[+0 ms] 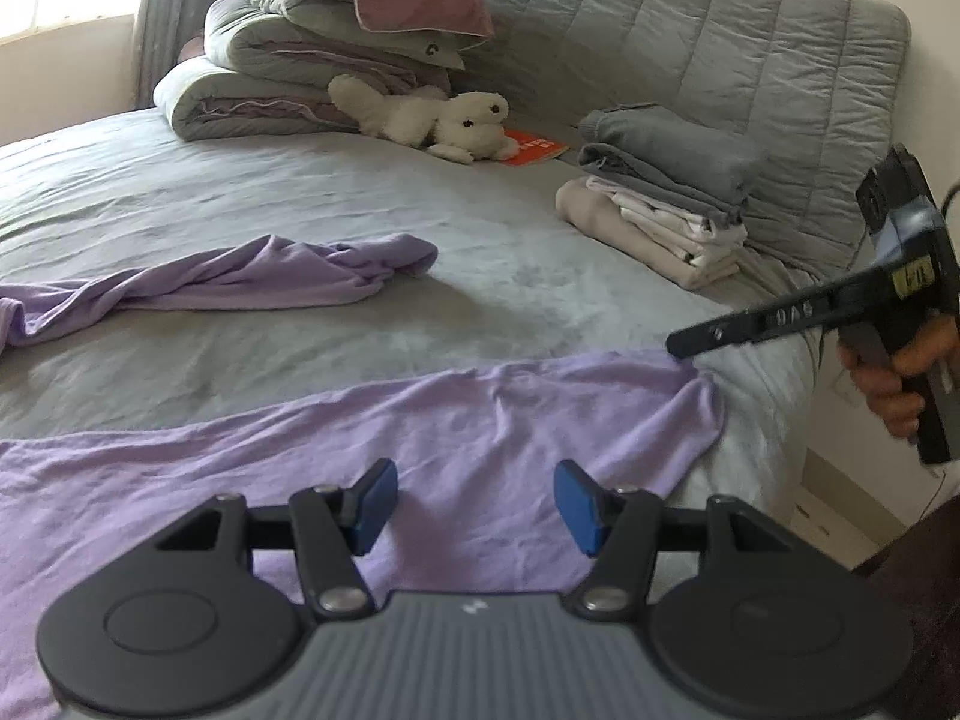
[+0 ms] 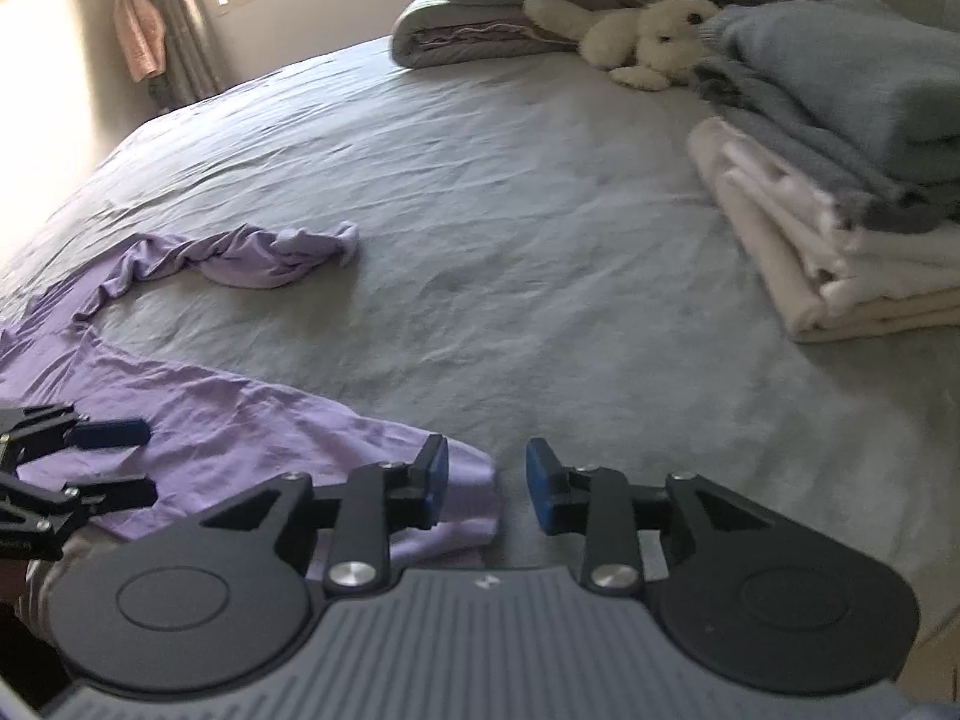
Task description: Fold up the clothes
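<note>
With the lilac garment [image 1: 420, 420] spread on the bed [image 1: 510, 288], both the left gripper [image 1: 474, 501] and right gripper [image 2: 487, 489] hover open and empty, so next likely comes pinching 2 corners.

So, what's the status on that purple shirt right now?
Both tongs open, left, right. Shirt spread on bed, sleeve corner between right tongs, ungripped. Nothing in the way.

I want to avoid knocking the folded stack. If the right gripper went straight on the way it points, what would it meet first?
Probably the bed sheet, just beyond the purple garment's corner. The right gripper points down at bare sheet; the folded stack lies off to the right, though depth is unclear.
</note>
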`<action>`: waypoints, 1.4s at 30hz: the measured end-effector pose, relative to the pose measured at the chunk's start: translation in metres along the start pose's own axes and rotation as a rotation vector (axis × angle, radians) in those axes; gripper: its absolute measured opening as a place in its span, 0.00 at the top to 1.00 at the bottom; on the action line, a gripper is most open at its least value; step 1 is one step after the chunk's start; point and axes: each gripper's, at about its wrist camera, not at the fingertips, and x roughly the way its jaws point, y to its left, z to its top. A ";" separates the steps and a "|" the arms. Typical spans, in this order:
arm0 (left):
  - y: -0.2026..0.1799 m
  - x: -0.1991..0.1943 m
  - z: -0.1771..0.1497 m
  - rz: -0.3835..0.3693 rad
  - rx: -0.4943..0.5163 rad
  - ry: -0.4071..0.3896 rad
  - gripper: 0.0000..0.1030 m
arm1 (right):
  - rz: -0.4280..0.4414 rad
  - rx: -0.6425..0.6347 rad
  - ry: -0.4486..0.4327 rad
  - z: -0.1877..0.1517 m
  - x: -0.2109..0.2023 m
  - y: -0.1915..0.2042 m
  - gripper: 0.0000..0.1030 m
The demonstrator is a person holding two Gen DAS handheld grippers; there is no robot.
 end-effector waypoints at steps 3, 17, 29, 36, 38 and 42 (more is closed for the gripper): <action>-0.002 0.002 0.002 -0.020 -0.004 -0.004 0.42 | -0.011 -0.092 0.009 -0.001 0.009 0.015 0.81; -0.050 0.021 -0.005 -0.140 0.155 -0.003 0.42 | -0.107 0.057 -0.048 0.008 0.000 -0.015 0.67; -0.097 0.041 -0.016 -0.039 0.370 -0.057 0.48 | 0.057 0.022 0.099 -0.018 -0.006 -0.004 0.98; -0.143 0.061 -0.012 0.009 0.491 -0.064 0.53 | 0.101 0.089 0.097 -0.025 -0.022 -0.034 0.96; -0.149 0.067 -0.010 0.017 0.495 -0.061 0.53 | 0.106 0.108 0.089 -0.026 -0.022 -0.041 0.85; -0.158 0.077 -0.007 0.028 0.481 -0.060 0.62 | 0.142 0.121 0.013 -0.019 -0.017 -0.047 0.63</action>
